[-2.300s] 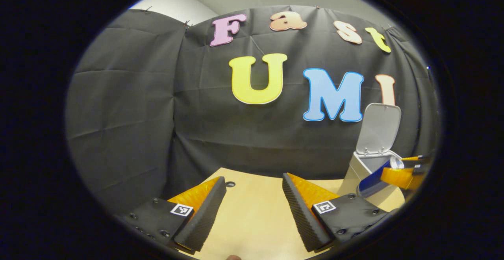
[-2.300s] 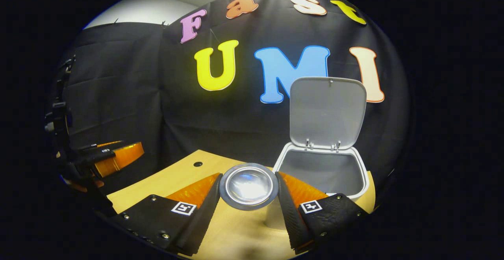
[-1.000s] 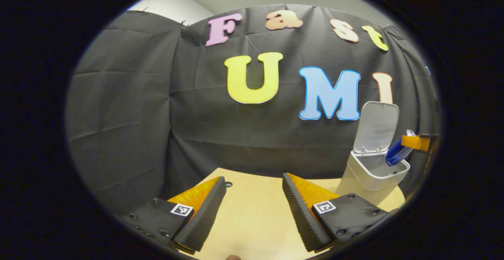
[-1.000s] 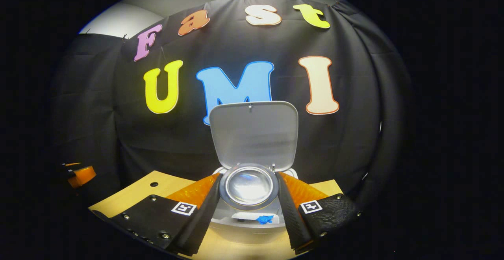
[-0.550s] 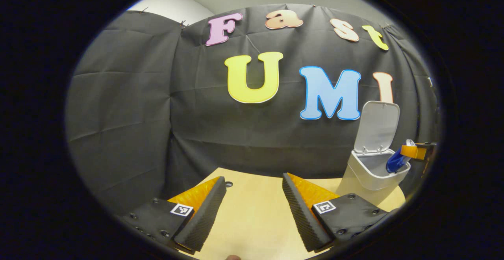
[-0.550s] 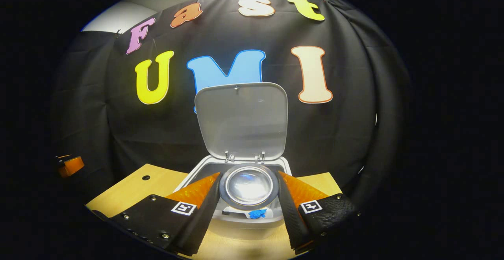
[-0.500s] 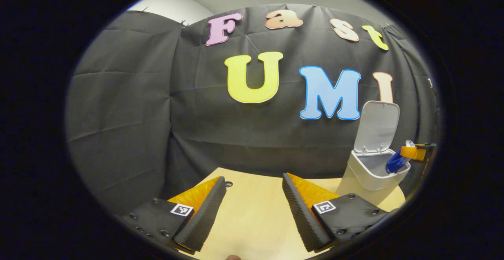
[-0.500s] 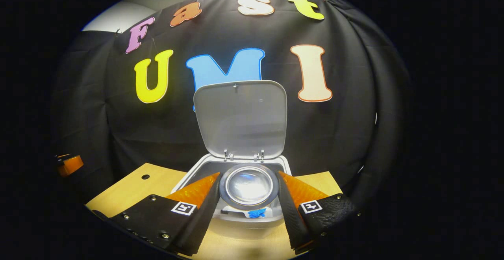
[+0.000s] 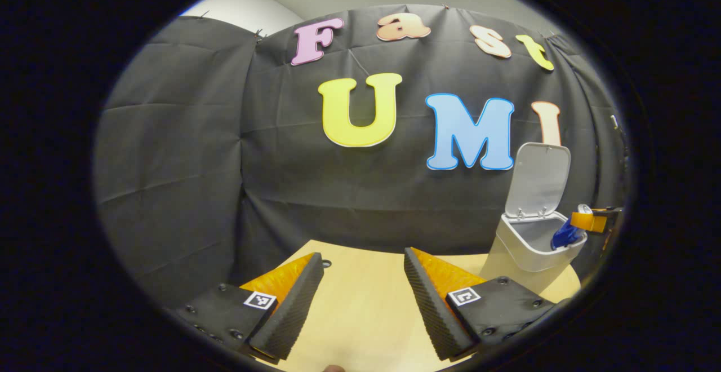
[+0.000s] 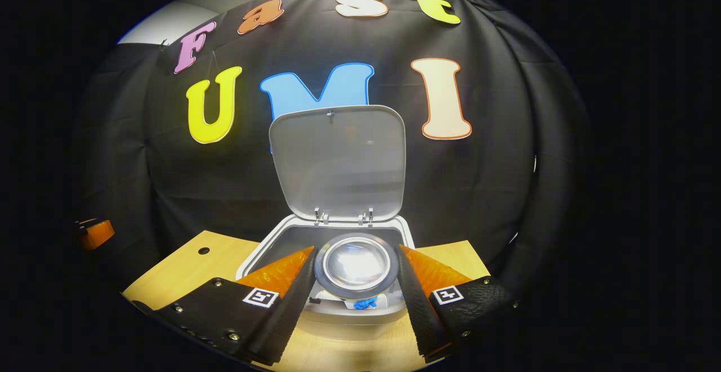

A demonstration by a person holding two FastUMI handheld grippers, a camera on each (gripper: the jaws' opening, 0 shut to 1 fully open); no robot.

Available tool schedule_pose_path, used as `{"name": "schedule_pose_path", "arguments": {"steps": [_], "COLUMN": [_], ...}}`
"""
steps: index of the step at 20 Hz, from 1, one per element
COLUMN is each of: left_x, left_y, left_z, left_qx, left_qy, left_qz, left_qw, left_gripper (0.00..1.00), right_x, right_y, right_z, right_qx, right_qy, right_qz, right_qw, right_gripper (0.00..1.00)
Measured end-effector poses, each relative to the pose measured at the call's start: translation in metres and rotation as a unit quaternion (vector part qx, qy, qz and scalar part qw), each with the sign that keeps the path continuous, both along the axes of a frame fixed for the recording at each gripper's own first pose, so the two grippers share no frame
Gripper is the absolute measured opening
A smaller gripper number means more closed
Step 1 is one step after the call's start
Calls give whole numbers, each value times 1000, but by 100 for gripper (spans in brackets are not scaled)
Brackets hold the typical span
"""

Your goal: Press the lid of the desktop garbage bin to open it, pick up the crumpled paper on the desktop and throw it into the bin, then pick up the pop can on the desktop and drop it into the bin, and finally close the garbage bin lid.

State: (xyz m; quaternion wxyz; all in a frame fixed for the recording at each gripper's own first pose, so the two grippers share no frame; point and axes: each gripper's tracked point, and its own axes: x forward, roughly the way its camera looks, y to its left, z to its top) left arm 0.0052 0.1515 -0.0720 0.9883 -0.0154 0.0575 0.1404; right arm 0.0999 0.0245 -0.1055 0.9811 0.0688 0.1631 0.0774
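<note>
Lowered further since a moment ago, right claw [image 10: 356, 270] pinching can [image 10: 353, 265] over open bin [image 10: 388, 226], lid [image 10: 337, 160] upright, blue scrap inside; left claw [image 9: 360, 299] spread above table [image 9: 360, 315].

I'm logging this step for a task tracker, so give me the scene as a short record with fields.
bin lid: open, standing upright
bin: on the desk, at its far right in the left gripper view
pop can: held over the bin's opening
right tool: shut on the pop can
left tool: open, holding nothing, above the desk
inside bin: something blue; crumpled paper not clearly seen
</note>
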Motion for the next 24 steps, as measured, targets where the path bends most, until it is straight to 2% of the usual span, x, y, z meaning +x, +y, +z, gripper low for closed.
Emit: {"name": "schedule_pose_path", "arguments": {"steps": [5,7,24], "left_x": [1,1,4], "left_y": [-1,-1,-4], "left_z": [0,0,-2], "left_qx": [0,-1,-11], "left_qy": [1,1,6], "left_qz": [-3,-5,-13], "left_qw": [1000,1000,1000], "left_gripper": [96,97,97], "right_x": [0,0,4], "right_y": [-1,-1,1], "right_z": [3,3,28], "right_qx": [5,6,3], "right_qy": [-2,-2,-25], "right_qz": [-4,-5,-5], "right_qw": [1000,1000,1000], "right_gripper": [86,92,92]}}
